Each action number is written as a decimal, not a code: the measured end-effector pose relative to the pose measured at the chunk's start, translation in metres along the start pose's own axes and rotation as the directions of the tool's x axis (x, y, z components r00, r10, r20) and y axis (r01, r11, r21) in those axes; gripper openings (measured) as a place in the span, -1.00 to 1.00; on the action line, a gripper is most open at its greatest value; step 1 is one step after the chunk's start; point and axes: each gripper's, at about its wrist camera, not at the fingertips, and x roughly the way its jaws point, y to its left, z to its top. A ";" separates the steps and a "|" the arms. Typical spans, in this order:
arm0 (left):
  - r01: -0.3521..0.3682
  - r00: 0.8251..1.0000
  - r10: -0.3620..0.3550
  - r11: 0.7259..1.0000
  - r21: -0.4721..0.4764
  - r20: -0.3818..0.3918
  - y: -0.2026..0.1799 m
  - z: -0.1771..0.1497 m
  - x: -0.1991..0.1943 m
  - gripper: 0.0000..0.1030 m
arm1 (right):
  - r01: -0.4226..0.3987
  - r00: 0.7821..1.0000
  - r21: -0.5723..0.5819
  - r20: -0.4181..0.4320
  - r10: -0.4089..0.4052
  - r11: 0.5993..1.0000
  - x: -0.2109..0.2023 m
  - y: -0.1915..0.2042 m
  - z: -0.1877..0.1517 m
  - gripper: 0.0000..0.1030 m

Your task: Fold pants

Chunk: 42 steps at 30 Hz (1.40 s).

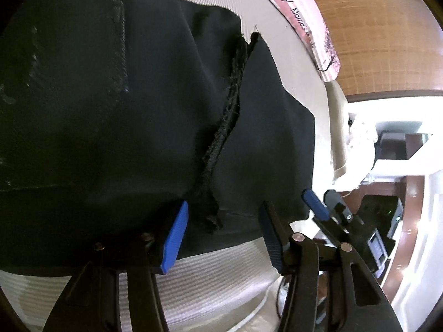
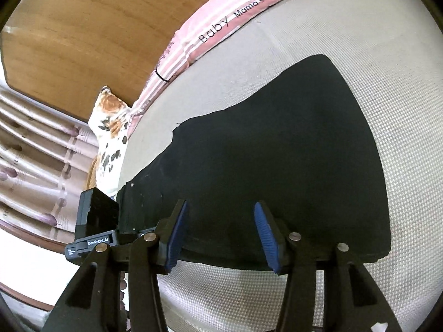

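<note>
Black pants (image 1: 138, 110) lie spread on a pale woven mattress (image 1: 221, 271); a rough stitched seam (image 1: 227, 127) runs down them and a pocket outline (image 1: 119, 41) shows at upper left. My left gripper (image 1: 223, 235) hovers open over the pants' near edge, the cloth flat beneath its blue pads (image 1: 174, 238). The other gripper's fingers (image 1: 318, 207) show beside it at the right. In the right wrist view the pants (image 2: 277, 152) form a dark slab, and my right gripper (image 2: 221, 235) stands open above their near edge, pinching nothing. The left gripper's body (image 2: 94, 221) sits at the left.
A pink cloth printed "Baby" (image 2: 216, 33) lies along the mattress's far side against a wooden headboard (image 2: 83, 27). A floral pillow (image 2: 110, 127) and striped curtain (image 2: 33, 149) are left of the bed. Beyond the bed's edge lie furniture and floor (image 1: 401, 188).
</note>
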 end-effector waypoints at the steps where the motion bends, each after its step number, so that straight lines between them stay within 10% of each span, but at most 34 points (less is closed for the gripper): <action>1: 0.011 1.000 -0.011 1.000 -0.007 -0.010 0.000 0.000 0.003 0.01 | -0.003 1.000 0.002 0.000 0.003 1.000 0.000 -0.002 -0.001 -0.07; 7: 0.077 0.996 -0.078 0.997 -0.016 -0.045 -0.008 -0.002 0.021 -0.13 | -0.006 1.000 0.024 -0.003 0.006 1.000 0.004 -0.007 -0.002 -0.07; 9: 0.056 0.997 -0.057 0.998 -0.032 -0.048 -0.006 0.000 0.025 -0.72 | -0.004 1.000 0.030 -0.001 0.004 1.000 0.004 -0.009 -0.001 -0.07; 11: 0.050 0.998 -0.052 0.998 -0.044 -0.036 -0.004 0.000 0.026 -0.80 | 0.000 1.000 0.039 0.003 0.000 0.999 0.002 -0.011 -0.001 -0.07; 19: -0.031 0.993 0.011 0.986 0.161 0.119 -0.045 -0.017 -0.019 -0.85 | 0.108 0.994 0.005 0.022 -0.108 0.994 -0.006 -0.010 0.002 -0.07; 30: -0.226 0.972 0.207 0.953 0.203 0.109 -0.020 -0.024 0.009 -0.74 | 0.264 0.964 -0.083 -0.013 -0.266 0.961 0.010 -0.016 -0.006 -0.08; 42: -0.528 0.826 0.374 0.776 0.344 0.422 -0.071 -0.012 -0.025 -0.52 | 0.367 0.929 -0.226 0.131 -0.345 0.902 -0.007 0.007 0.041 -0.05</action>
